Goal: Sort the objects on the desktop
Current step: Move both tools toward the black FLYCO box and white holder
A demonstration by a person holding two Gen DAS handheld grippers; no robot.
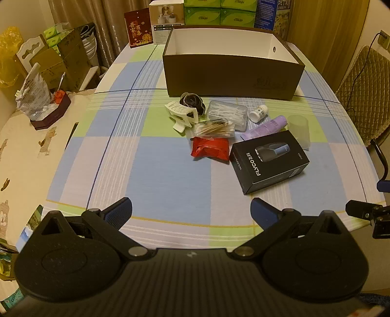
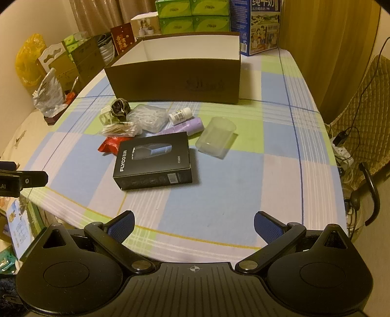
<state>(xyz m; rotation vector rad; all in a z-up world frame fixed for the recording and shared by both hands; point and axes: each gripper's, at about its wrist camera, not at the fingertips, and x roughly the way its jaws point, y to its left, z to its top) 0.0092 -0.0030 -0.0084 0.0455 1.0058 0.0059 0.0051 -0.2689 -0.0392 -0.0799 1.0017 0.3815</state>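
Sorting not yet begun: box empty, clutter loose on the counter.

I held my left tool [image 1: 191, 212] and right tool [image 2: 193, 225] spread wide, gripping nothing, above the counter's [image 1: 158, 165] near edge. The brown box [image 1: 231, 80] showed nothing inside; clip [image 1: 181, 114], swabs [image 1: 214, 129], red pack [image 1: 210, 147], shaver box [image 1: 269, 161], tube [image 1: 265, 128], bottle [image 1: 258, 113] and cup [image 1: 298, 130] all lay clustered before it, unsorted.

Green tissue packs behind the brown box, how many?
4 show, stacked two by two: top left, top right, bottom left, bottom right. The brown box may hide more below.
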